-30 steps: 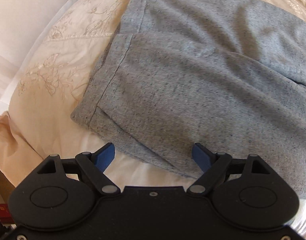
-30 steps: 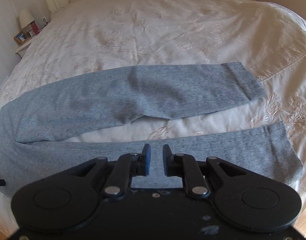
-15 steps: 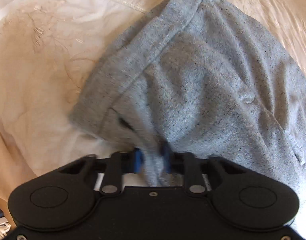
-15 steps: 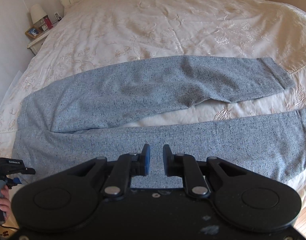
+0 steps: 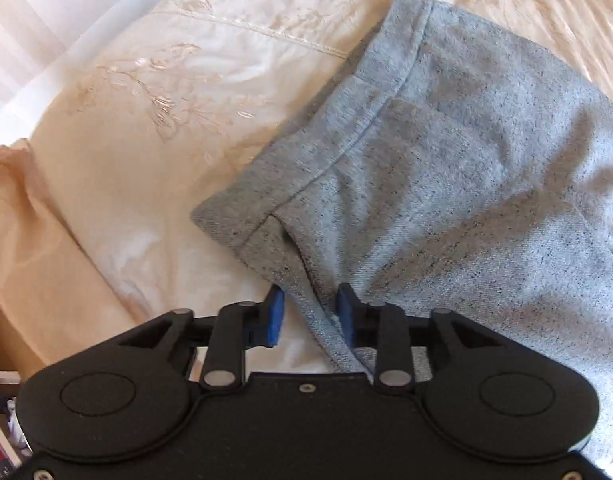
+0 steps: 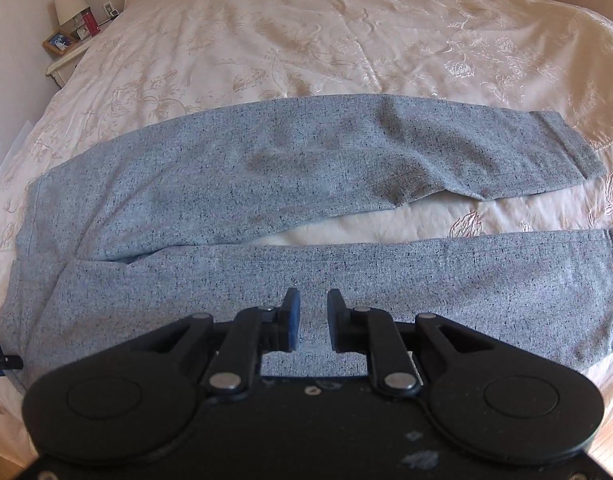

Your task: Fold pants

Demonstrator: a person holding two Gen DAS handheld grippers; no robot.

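Grey speckled pants (image 6: 266, 184) lie spread across the bed, waistband at the left, both legs running to the right, a gap of bedspread between them. In the left wrist view the waistband corner (image 5: 266, 216) is bunched and a fold of it runs between my left gripper's (image 5: 310, 314) blue pads; the jaws stand partly apart with the cloth between them. My right gripper (image 6: 310, 320) hovers over the near leg (image 6: 426, 276), jaws nearly closed with a narrow gap, holding nothing.
The cream embroidered bedspread (image 6: 346, 40) covers the bed. A nightstand with a lamp (image 6: 68, 4) and a framed photo stands at the far left. The bed's edge (image 5: 34, 240) drops off left of the waistband. Wooden floor (image 6: 610, 448) shows at the lower right.
My left gripper closed on the waistband corner and has since widened a little with the cloth still between the pads. The right gripper moved closer over the near leg.
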